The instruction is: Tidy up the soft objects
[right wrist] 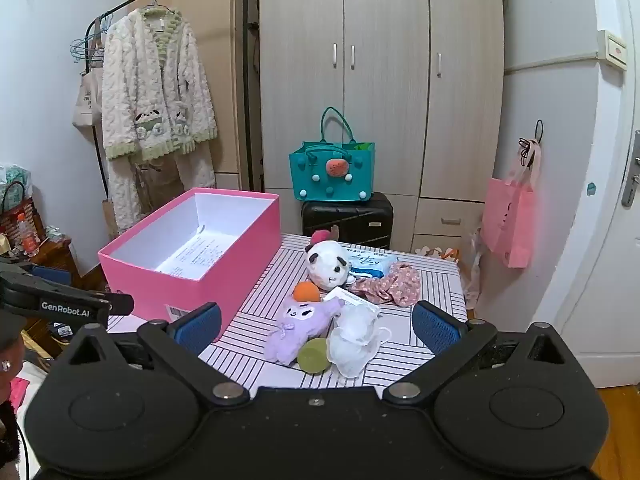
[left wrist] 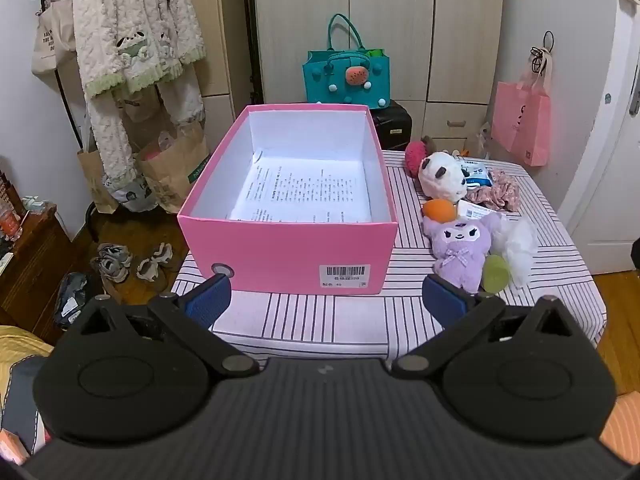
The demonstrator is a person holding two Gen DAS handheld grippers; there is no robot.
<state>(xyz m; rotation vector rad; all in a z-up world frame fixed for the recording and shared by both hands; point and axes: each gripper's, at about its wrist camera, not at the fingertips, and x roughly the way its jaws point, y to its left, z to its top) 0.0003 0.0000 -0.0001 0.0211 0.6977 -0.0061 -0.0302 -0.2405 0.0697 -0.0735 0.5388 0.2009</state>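
Note:
An open pink box [left wrist: 288, 256] [right wrist: 224, 280] with a printed sheet on its floor stands on the striped table [left wrist: 320, 320] [right wrist: 420, 360]. To its right lies a pile of soft things: a purple plush [left wrist: 460, 248] [right wrist: 298, 326], a panda plush [left wrist: 442, 176] [right wrist: 326, 264], an orange ball [left wrist: 439, 209] [right wrist: 306, 291], a green ball [left wrist: 495, 274] [right wrist: 314, 356], white fluffy stuff [left wrist: 516, 244] [right wrist: 356, 340] and a floral scrunchie [left wrist: 498, 190] [right wrist: 390, 284]. My left gripper [left wrist: 328, 300] hovers open before the box. My right gripper [right wrist: 316, 326] hangs open in front of the pile, nothing between its fingers.
A tissue pack [right wrist: 370, 262] and a red plush [left wrist: 416, 152] lie behind the panda. Beyond the table stand a black suitcase [right wrist: 348, 216] with a teal bag [right wrist: 332, 172], a wardrobe [right wrist: 380, 80], a robe on a rack [right wrist: 156, 120] and a hanging pink bag [right wrist: 510, 220]. Shoes [left wrist: 116, 264] lie on the floor at left.

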